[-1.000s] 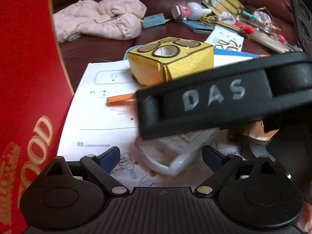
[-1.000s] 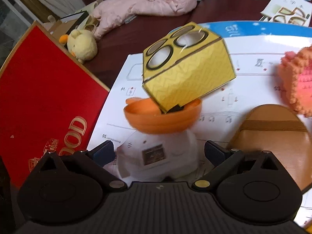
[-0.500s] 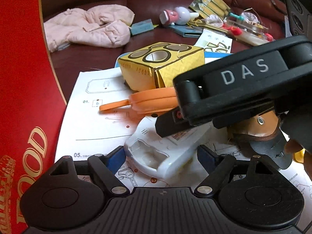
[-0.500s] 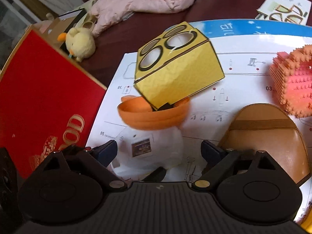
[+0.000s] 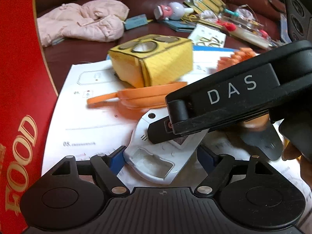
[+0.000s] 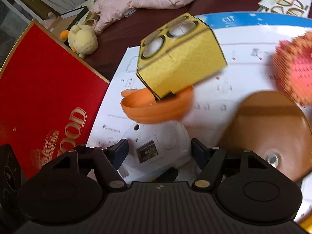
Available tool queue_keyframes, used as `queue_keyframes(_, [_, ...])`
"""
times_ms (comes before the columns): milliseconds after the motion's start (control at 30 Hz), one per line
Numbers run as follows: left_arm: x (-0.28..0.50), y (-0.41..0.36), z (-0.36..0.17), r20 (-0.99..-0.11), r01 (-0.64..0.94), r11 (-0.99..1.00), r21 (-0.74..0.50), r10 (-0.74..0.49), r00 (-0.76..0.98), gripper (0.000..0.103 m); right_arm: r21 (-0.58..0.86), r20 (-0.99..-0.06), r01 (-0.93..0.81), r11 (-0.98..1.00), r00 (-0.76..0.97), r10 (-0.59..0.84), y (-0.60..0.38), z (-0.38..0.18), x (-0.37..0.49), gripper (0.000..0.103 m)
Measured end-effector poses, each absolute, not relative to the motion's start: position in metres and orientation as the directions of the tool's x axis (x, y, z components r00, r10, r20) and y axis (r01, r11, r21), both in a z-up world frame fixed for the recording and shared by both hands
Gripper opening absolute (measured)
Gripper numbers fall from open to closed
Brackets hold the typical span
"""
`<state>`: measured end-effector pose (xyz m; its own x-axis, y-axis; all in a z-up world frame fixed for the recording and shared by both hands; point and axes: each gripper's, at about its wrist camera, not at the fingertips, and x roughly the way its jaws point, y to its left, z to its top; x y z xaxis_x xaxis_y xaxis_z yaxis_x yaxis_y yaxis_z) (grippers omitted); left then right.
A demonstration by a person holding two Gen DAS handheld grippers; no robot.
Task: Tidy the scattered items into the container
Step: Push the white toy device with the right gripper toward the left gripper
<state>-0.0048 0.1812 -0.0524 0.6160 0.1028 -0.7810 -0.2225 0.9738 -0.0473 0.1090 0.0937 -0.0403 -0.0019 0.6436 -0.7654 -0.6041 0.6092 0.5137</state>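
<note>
Straddling white device (image 6: 156,152), both grippers, unclosed

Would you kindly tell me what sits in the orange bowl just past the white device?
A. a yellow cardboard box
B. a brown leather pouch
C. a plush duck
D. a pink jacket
A: in the right wrist view the yellow cardboard box rests tilted, one corner down in the orange bowl, beyond the white device.

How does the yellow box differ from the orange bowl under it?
The yellow box is angular cardboard with oval cutouts on top; the orange bowl is smooth and rounded, with no holes. The box sits tilted, one corner dipping into the bowl, while the bowl lies open side up. The box looks bulkier; the bowl is shallow. Both rest over the white instruction sheet.
</note>
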Motion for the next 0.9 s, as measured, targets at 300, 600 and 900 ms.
queue_keyframes(300, [-0.041,0.141,-0.049,-0.809,-0.151,0.988,-0.044,0.054,0.585,0.076,0.535,-0.772,-0.552,0.639,-0.013,0.635,0.047,-0.041,0.076,0.074])
queue_keyframes(600, [-0.087,0.128,-0.047,-0.841,-0.109,0.990,-0.085,-0.013,0.541,0.076,0.559,-0.771,-0.479,0.677,0.000,0.637,-0.006,-0.040,0.046,0.077])
queue_keyframes(900, [-0.118,0.149,-0.026,-0.816,-0.206,0.948,-0.241,-0.083,0.572,0.076,0.540,-0.780,-0.450,0.712,0.051,0.624,-0.026,-0.036,0.038,0.076])
